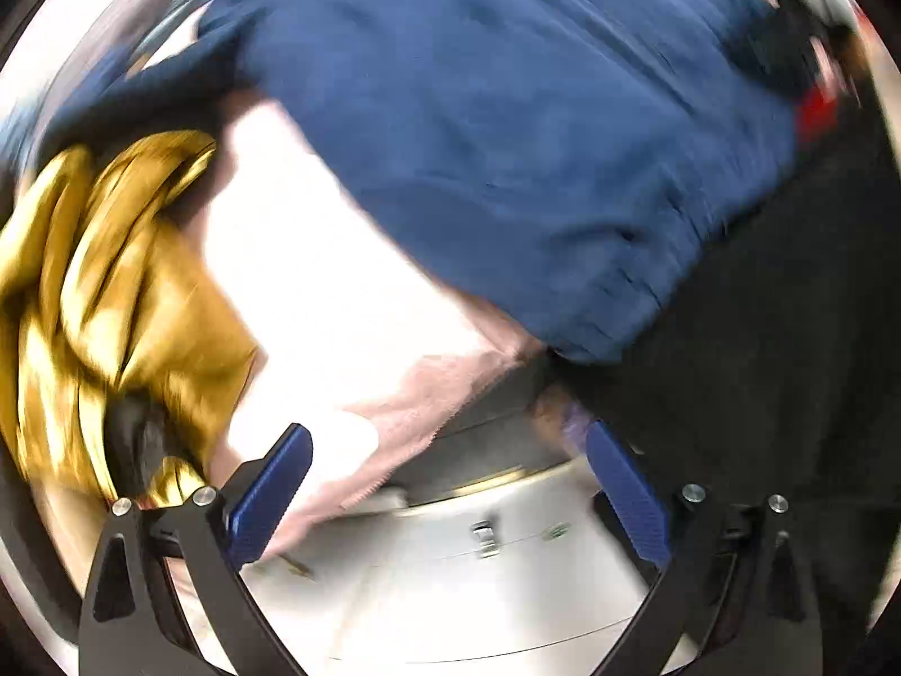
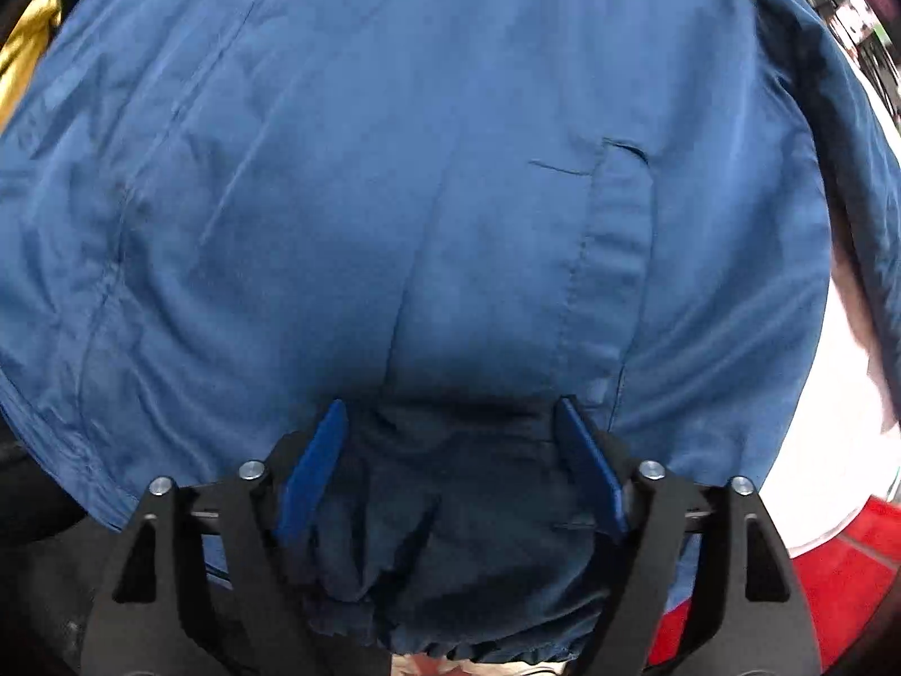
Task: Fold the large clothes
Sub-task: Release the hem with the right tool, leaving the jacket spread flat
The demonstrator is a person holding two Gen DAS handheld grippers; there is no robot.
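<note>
left wrist view: my left gripper points down with its two blue pads spread wide and nothing between them, so it is released. the picture is smeared by motion. a large blue jacket fills the area from twelve to three o'clock, lying on a pale pink-white surface. its gathered hem sits near the centre at about four o'clock. a crumpled gold garment lies at nine o'clock, apart from the jacket. a grey rounded object is at six o'clock, just under the pads; i cannot tell what it is.

right wrist view: my right gripper hangs directly over the blue jacket, which fills nearly the whole frame. the pads stand apart, straddling a bunched ridge of cloth at six o'clock; i judge them released, not pinching. a pocket flap sits at two o'clock, a seam at nine o'clock.

my judgement: the cloth looks thin, light, limp and a little slick, so it will sag and slide. i would take hold at the gathered hem or a stitched seam, where layers bunch and give the pads something to bite.
</note>
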